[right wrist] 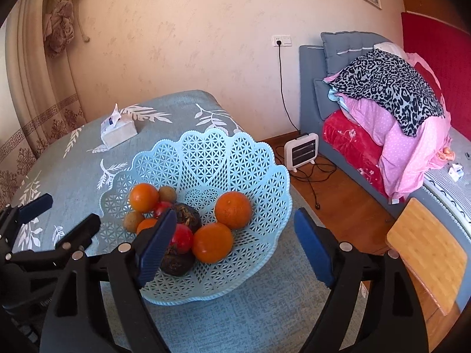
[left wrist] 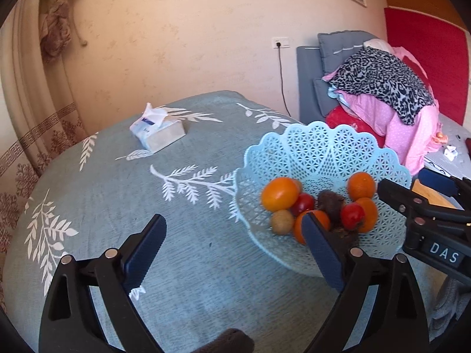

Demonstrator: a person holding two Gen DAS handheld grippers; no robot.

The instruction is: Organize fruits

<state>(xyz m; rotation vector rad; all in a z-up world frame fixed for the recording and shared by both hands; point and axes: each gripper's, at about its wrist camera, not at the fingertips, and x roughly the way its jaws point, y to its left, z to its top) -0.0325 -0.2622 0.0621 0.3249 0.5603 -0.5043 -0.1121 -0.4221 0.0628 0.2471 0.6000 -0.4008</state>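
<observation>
A tissue box (right wrist: 118, 131) is sitting on the far part of the bench (right wrist: 73, 158), which is wearing a pale blue cloth with white leaf prints — a tissue is sticking up from its top. A small white heater (right wrist: 301, 151) is standing on the wooden floor (right wrist: 347, 214) beside the blue sofa (right wrist: 312, 88), its cable running up to the wall socket (right wrist: 282, 41). Pink and leopard-print bedding (right wrist: 391, 100) is lying heaped on the sofa — a curtain (right wrist: 38, 67) is hanging at the left.

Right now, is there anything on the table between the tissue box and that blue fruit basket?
Nothing: in both wrist views only bare leaf-print tablecloth lies between the tissue box and the basket.
</observation>
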